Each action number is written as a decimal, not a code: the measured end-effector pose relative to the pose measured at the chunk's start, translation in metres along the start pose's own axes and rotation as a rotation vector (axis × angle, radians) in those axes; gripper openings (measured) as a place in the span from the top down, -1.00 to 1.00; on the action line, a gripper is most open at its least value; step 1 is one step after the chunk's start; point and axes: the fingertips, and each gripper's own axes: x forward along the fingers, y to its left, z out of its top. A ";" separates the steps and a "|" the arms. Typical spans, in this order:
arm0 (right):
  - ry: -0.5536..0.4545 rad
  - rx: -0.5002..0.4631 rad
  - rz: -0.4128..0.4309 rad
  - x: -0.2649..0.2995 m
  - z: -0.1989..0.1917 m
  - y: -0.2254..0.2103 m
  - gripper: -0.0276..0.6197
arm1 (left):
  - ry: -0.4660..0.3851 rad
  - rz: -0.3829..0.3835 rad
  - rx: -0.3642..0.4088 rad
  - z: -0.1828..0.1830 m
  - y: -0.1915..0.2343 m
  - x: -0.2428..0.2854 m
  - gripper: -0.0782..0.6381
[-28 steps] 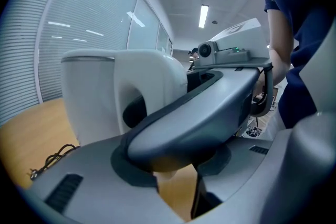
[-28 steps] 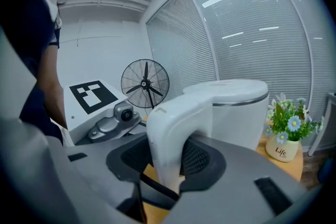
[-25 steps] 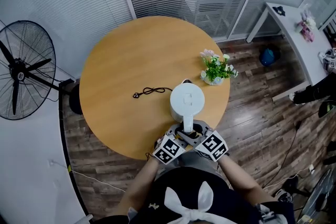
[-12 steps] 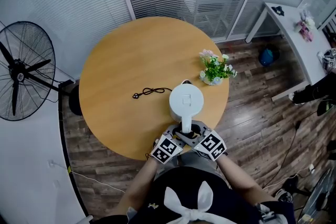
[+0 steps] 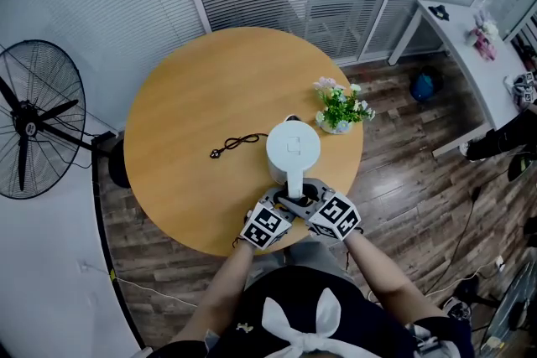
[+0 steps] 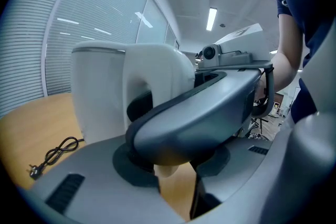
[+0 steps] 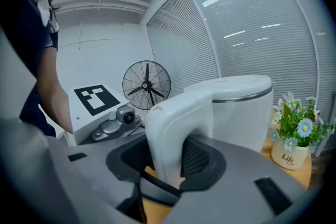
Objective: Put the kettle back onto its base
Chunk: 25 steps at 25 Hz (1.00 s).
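Flower pot (image 5: 340,127) hems the kettle (image 5: 294,148) rightward; cable (image 5: 237,145) lies left; far table (image 5: 218,80) seems open.

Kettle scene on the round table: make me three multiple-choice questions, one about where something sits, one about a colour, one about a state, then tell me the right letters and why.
1. In the head view, where is the flower pot?
A. On the round table, right of the kettle.
B. Left of the kettle.
C. On the kettle's lid.

2. What colour is the kettle?
A. Black.
B. Red.
C. White.

3. What is the right gripper doing?
A. Open, with nothing between its jaws.
B. Shut on the kettle handle.
C. Shut on the flower pot.

Answers:
1 A, the pot stands just right of the kettle on the wooden top.
2 C, the body, lid and handle all show white.
3 B, the right gripper view shows both pads pressed against the handle.
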 end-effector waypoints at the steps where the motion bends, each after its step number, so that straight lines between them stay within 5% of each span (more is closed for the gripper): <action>1: -0.001 0.000 0.001 0.001 0.001 -0.002 0.42 | 0.001 0.001 0.000 0.001 0.002 0.001 0.36; 9: -0.002 0.006 -0.003 0.002 0.003 -0.004 0.41 | 0.014 0.005 -0.021 0.002 0.006 0.002 0.36; 13: 0.004 0.075 -0.015 -0.002 -0.002 -0.003 0.31 | 0.025 0.006 -0.036 -0.002 0.006 -0.004 0.16; 16: -0.006 0.106 -0.046 -0.011 -0.002 -0.003 0.11 | -0.008 0.028 -0.080 -0.001 0.010 -0.016 0.10; 25: -0.067 0.140 -0.152 -0.057 0.013 -0.013 0.14 | -0.127 0.108 -0.120 0.022 0.018 -0.075 0.03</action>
